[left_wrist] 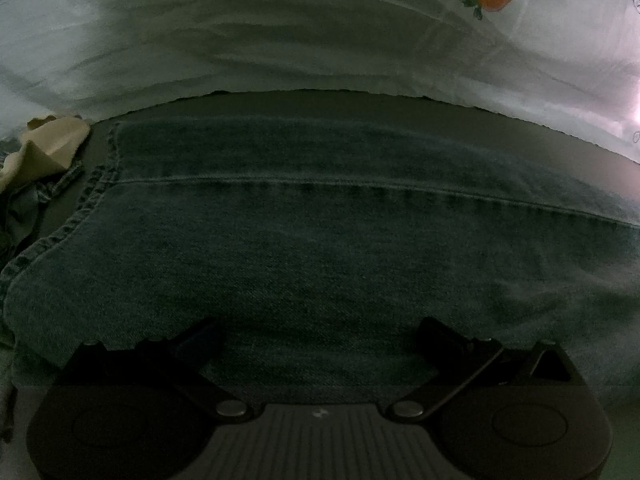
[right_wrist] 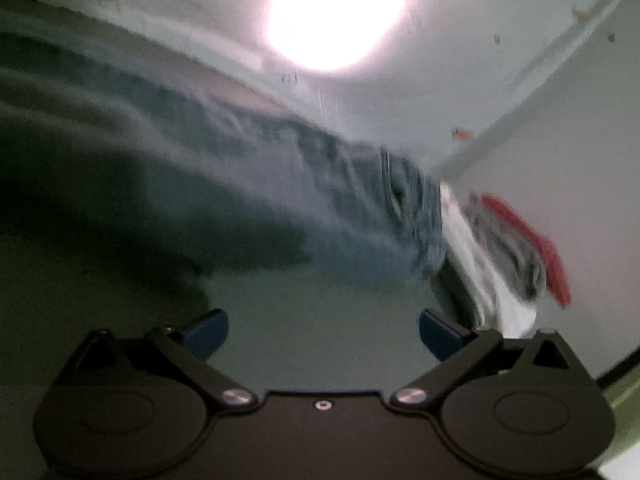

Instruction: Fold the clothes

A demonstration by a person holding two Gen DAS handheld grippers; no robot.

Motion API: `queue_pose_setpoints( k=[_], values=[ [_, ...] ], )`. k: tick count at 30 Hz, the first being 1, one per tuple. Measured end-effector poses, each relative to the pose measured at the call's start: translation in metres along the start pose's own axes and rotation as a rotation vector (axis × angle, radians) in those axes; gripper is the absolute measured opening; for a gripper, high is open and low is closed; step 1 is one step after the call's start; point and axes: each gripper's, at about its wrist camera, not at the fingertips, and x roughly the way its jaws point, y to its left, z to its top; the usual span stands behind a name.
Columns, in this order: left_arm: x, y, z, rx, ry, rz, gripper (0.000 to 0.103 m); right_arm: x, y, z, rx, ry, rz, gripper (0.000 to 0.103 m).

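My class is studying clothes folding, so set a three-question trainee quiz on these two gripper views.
1. True or false: the left hand-held gripper is shut on the denim garment.
2. What orange motif is printed on the white sheet?
A carrot
B fish
C star
3. Fill in: right of the denim, the right wrist view shows a pile with a ___ item.

Key:
1 false
2 A
3 red

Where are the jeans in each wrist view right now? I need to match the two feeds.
Left wrist: the jeans fill the centre and bottom, directly ahead of the open left gripper.
Right wrist: blurred, they run from the left edge to right of centre, beyond the open right gripper.
Shared landmark: the white sheet behind them.
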Motion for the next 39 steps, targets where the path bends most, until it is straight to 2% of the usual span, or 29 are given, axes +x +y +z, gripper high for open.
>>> queue_pose_setpoints(
  k=[2, 4, 8, 10, 12, 16, 19, 20, 21, 24, 27, 28, 29, 32, 34, 35, 36, 37, 39],
  values=[
    [-0.001, 0.000, -0.002, -0.001, -0.018, 0.002, 0.103, -0.003, -0.017, -0.004, 0.111, 0.038, 0.055, 0.102],
    [-0.001, -0.001, -0.006, -0.002, -0.040, 0.004, 0.103, -0.006, -0.029, -0.001, 0.212, 0.047, 0.113, 0.096],
    [-0.003, -0.001, -0.010, -0.003, -0.074, 0.005, 0.103, -0.013, -0.029, 0.028, 0.308, 0.009, 0.343, 0.053],
    [-0.003, 0.001, -0.010, 0.002, -0.075, -0.002, 0.103, -0.019, -0.019, 0.047, 0.317, -0.030, 0.451, 0.044],
    [-0.004, 0.004, -0.010, 0.014, -0.076, -0.019, 0.103, -0.025, -0.004, 0.065, 0.317, -0.073, 0.544, 0.029],
    [-0.016, 0.022, -0.015, -0.058, -0.091, -0.071, 0.103, -0.033, 0.043, 0.092, 0.252, -0.105, 0.663, 0.027],
    [-0.036, 0.048, -0.024, -0.196, -0.129, -0.082, 0.103, -0.024, 0.075, 0.096, 0.248, -0.045, 0.701, 0.024],
    [-0.045, 0.060, -0.028, -0.249, -0.151, -0.075, 0.103, -0.023, 0.084, 0.093, 0.245, -0.042, 0.689, 0.025],
    [-0.053, 0.071, -0.031, -0.294, -0.172, -0.070, 0.103, -0.023, 0.092, 0.089, 0.238, -0.057, 0.669, 0.030],
    [-0.074, 0.106, -0.039, -0.410, -0.230, -0.011, 0.101, -0.027, 0.104, 0.076, 0.223, -0.137, 0.603, 0.038],
    [-0.079, 0.139, -0.044, -0.520, -0.242, 0.069, 0.097, -0.022, 0.102, 0.076, 0.262, -0.128, 0.619, 0.040],
    [-0.078, 0.149, -0.045, -0.551, -0.245, 0.074, 0.096, -0.021, 0.101, 0.076, 0.275, -0.122, 0.626, 0.041],
    [-0.075, 0.158, -0.046, -0.572, -0.247, 0.051, 0.093, -0.021, 0.100, 0.075, 0.278, -0.122, 0.629, 0.042],
    [-0.069, 0.172, -0.041, -0.599, -0.257, -0.004, 0.070, -0.020, 0.099, 0.070, 0.270, -0.144, 0.627, 0.046],
    [-0.065, 0.172, -0.035, -0.586, -0.256, -0.007, 0.045, -0.020, 0.096, 0.069, 0.278, -0.148, 0.625, 0.046],
    [-0.064, 0.172, -0.033, -0.582, -0.256, -0.006, 0.037, -0.022, 0.095, 0.068, 0.278, -0.148, 0.621, 0.046],
    [-0.063, 0.172, -0.031, -0.582, -0.259, -0.003, 0.014, -0.022, 0.095, 0.068, 0.280, -0.147, 0.618, 0.047],
    [-0.064, 0.173, -0.030, -0.583, -0.263, 0.000, 0.004, -0.023, 0.095, 0.068, 0.282, -0.145, 0.615, 0.047],
    [-0.072, 0.171, -0.031, -0.576, -0.282, 0.006, 0.004, -0.024, 0.095, 0.068, 0.279, -0.147, 0.611, 0.047]
  ],
)
